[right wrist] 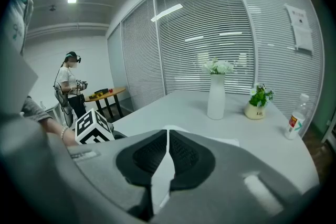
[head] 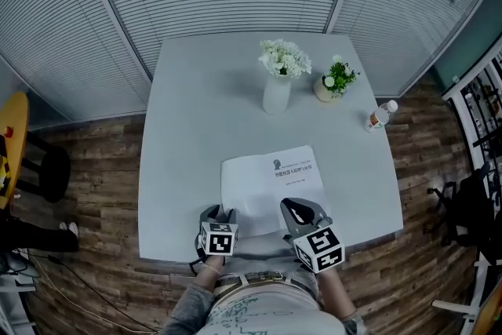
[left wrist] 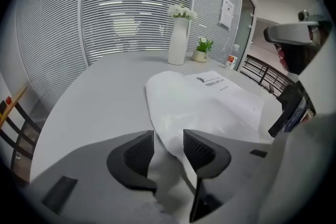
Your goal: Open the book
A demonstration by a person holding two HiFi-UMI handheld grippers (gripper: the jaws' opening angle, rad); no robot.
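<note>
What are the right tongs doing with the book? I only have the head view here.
Observer: In the right gripper view, the right tongs are shut on a thin white sheet of the book.
Operator: And the left ones, are they gripping too?
Observer: No. The left gripper view shows the left tongs open; a white corner of the book reaches between them, but they are not closed on it.

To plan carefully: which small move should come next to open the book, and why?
Probably lift the right gripper slightly: its jaws are shut on a thin white sheet at the near edge of the closed book, so this would start to open it. The left gripper is open and grips nothing.
</note>
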